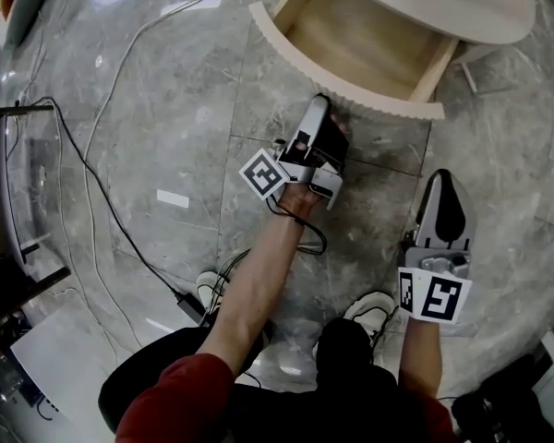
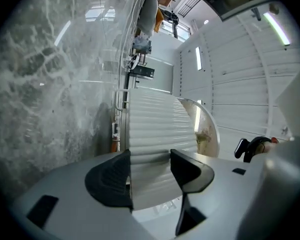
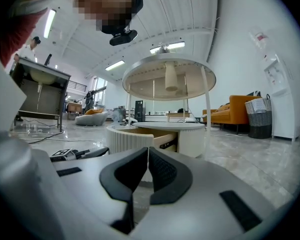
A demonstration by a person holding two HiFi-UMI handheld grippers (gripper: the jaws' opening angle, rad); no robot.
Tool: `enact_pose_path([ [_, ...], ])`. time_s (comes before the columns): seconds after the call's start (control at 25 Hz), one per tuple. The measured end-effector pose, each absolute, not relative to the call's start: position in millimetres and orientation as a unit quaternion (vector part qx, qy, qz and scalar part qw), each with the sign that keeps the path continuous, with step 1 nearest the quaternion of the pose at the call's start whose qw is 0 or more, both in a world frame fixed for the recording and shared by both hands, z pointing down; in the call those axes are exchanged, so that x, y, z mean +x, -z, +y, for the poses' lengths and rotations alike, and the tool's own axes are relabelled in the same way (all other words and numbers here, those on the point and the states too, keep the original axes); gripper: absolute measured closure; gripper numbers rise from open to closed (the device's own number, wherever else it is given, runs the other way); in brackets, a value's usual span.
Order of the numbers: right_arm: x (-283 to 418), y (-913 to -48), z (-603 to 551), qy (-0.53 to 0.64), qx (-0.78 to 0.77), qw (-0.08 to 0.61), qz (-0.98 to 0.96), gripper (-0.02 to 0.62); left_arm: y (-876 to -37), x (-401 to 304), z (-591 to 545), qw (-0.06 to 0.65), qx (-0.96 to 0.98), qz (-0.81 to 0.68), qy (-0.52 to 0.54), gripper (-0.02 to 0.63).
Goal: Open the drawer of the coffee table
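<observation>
The drawer (image 1: 351,40) stands pulled out from under the desk (image 1: 443,3). The left tongs (image 1: 321,109) clamp the drawer's ribbed front; the right tongs (image 1: 446,183), pressed together and empty, hover off the drawer's right corner.

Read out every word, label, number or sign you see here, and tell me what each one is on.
No readable text anywhere.
Left marker cube: black-and-white square pattern, no letters.
Right marker cube: the same.
Pink patch on the wall: too blurred to read.
</observation>
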State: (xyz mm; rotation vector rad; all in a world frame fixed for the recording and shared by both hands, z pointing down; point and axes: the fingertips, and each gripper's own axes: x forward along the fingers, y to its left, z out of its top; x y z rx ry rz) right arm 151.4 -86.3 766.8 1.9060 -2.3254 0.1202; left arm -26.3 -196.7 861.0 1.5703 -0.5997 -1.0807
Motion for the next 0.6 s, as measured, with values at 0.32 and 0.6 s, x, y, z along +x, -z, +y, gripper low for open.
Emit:
enact_pose_path([
  [0.32,144,-761,-81,-0.038,0.627,0.060,-0.775,0.572,-862,-52,-156,0.538,0.666,-0.241,0.458,0.344],
  [0.6,143,-761,-79,-0.036,0.627,0.060,-0.776,0.572,-861,-56,-145,0.537,0.665,-0.247,0.457,0.344],
])
